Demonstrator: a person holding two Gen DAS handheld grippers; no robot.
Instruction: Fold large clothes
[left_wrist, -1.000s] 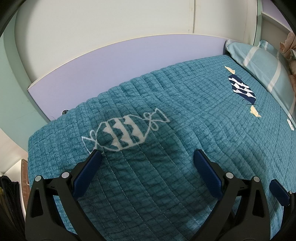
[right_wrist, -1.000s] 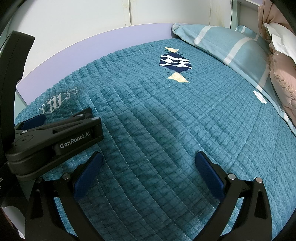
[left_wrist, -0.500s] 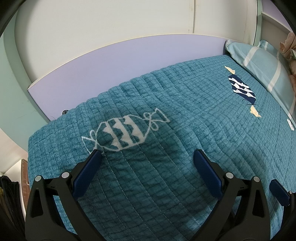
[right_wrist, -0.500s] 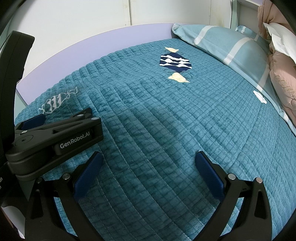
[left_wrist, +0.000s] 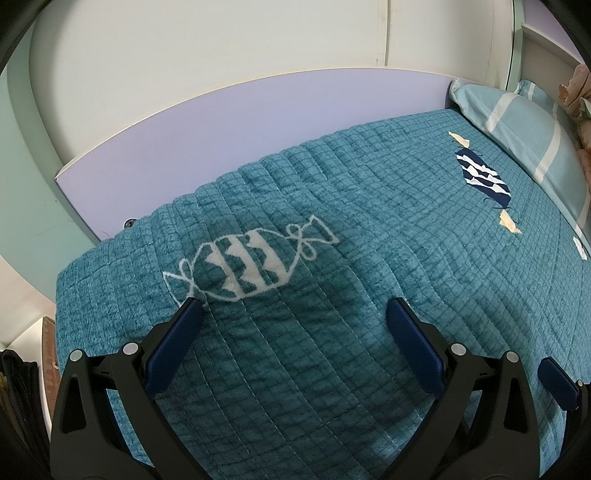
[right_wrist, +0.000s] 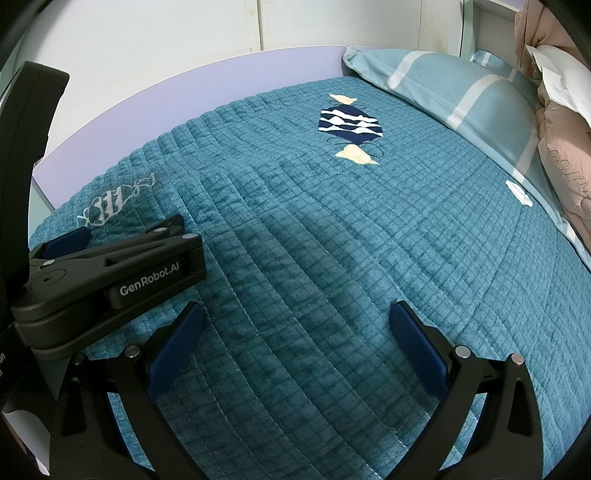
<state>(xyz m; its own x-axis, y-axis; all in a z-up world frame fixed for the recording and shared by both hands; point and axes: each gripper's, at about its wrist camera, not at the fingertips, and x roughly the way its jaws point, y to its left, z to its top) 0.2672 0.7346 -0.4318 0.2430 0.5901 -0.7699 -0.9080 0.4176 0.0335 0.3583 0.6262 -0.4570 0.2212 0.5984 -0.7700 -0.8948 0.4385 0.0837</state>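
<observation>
A teal quilted blanket (left_wrist: 332, 258) covers the bed; it also fills the right wrist view (right_wrist: 314, 240). It bears a white candy motif (left_wrist: 247, 262) and a navy candy motif (right_wrist: 349, 123). No garment shows on the bed. My left gripper (left_wrist: 295, 314) is open and empty, hovering just above the blanket below the white motif. My right gripper (right_wrist: 295, 317) is open and empty above the blanket's middle. The left gripper's black body (right_wrist: 110, 266) shows at the left of the right wrist view.
A lilac bed board (left_wrist: 221, 125) runs along the far side against a white wall. A light blue striped pillow (right_wrist: 461, 88) lies at the right end, with pink bedding (right_wrist: 565, 147) beside it. The bed's near left corner (left_wrist: 66, 280) drops off.
</observation>
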